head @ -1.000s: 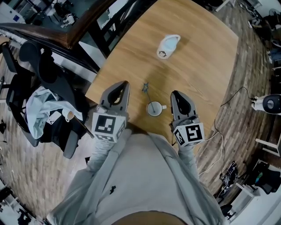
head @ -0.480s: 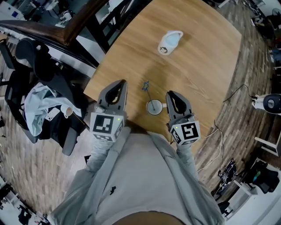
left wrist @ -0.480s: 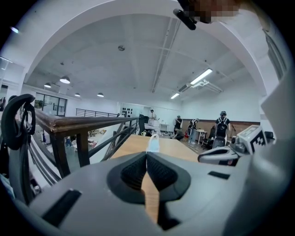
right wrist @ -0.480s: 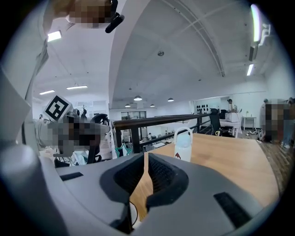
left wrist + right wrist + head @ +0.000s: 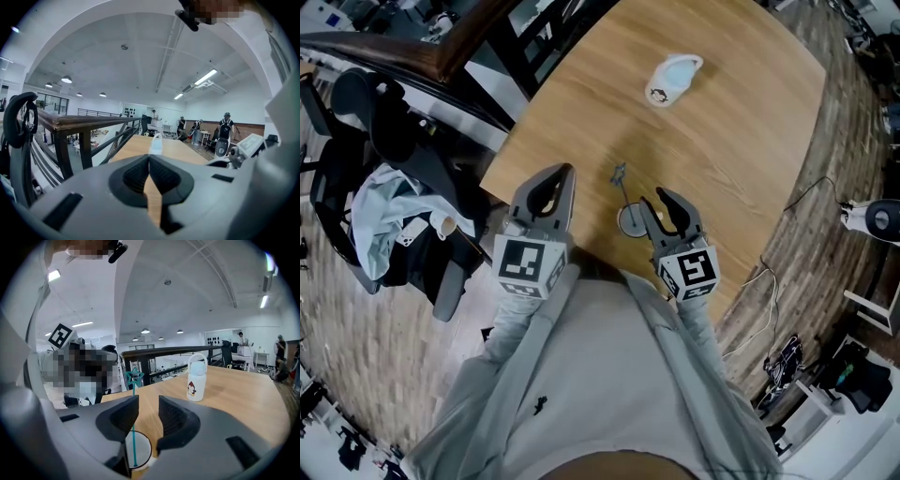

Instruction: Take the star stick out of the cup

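Near the table [image 5: 741, 122] edge, the star stick [image 5: 621, 183] is stood in the cup [image 5: 628, 221] just beyond the right tongs [image 5: 659, 199], whose jaws have just been opening with nothing gripped, the left tongs [image 5: 555, 178] are pinched together, and the cup could be toppled by a slanted pull.

A: Table [image 5: 741, 141]?
B: Light wood, clear grain, smooth, low sheen.
A: Cup [image 5: 138, 452] and star stick [image 5: 134, 380]?
B: Cup is white and glossy, ceramic-looking. Star stick is teal, thin, smooth, plastic-looking.
A: Bottle [image 5: 670, 80]?
B: Smooth plastic look, white body, pale blue top, slight gloss.
A: Left gripper [image 5: 562, 173]?
B: Matt grey plastic shell. Pads [image 5: 136, 176] are dark, ribbed, rubbery look.
A: Rest?
B: Floor [image 5: 787, 253] is dark wood planks, worn, rough-looking. Sleeves [image 5: 516, 328] are soft grey cloth, matt. Railing [image 5: 79, 124] has a dark wood top and dark posts, likely metal.
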Demonstrator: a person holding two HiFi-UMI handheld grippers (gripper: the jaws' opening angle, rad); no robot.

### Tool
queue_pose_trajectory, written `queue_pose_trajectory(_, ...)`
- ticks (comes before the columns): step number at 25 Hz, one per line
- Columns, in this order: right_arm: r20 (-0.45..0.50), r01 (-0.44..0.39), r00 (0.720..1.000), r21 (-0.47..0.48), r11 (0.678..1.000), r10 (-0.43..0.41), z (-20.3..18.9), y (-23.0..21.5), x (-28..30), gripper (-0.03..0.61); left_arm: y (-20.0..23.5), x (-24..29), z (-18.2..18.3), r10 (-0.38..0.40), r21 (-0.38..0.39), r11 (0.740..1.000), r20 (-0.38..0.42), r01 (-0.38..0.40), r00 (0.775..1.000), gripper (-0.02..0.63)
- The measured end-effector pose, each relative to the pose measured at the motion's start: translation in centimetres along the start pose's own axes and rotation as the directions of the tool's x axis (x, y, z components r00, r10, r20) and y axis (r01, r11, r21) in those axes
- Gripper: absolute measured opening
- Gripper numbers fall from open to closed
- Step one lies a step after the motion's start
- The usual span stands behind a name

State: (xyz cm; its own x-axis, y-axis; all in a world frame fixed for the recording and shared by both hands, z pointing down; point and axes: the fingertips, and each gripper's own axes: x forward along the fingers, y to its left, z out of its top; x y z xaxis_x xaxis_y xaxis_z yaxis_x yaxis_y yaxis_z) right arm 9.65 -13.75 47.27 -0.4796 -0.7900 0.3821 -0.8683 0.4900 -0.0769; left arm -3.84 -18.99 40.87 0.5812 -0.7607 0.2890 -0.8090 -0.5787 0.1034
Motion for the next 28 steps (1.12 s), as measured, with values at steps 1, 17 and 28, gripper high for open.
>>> queue_pose_trajectory(1,-0.007,-0.004,1.0,-0.004,1.0,0.004,-0.3,0.2,0.2,0.124,0.0,-0.1,-0.1,0.0,-0.001,1.0,-0.001,0.0,1.0,0.02)
queue_pose_trajectory(17,-0.131,-0.096,0.988,-0.075,0.993,0.086,-3.7,3.0,3.2,0.169,1.0,-1.3,-1.4,0.041,-0.025,0.999,-0.019,-0.042,0.999,0.02)
queue_pose_trajectory(28,-0.164,-0.105,0.982,-0.089,0.99,0.089,-4.4,3.2,3.7,0.169,1.6,-1.7,-1.6,0.054,-0.026,0.998,-0.025,-0.055,0.998,0.02)
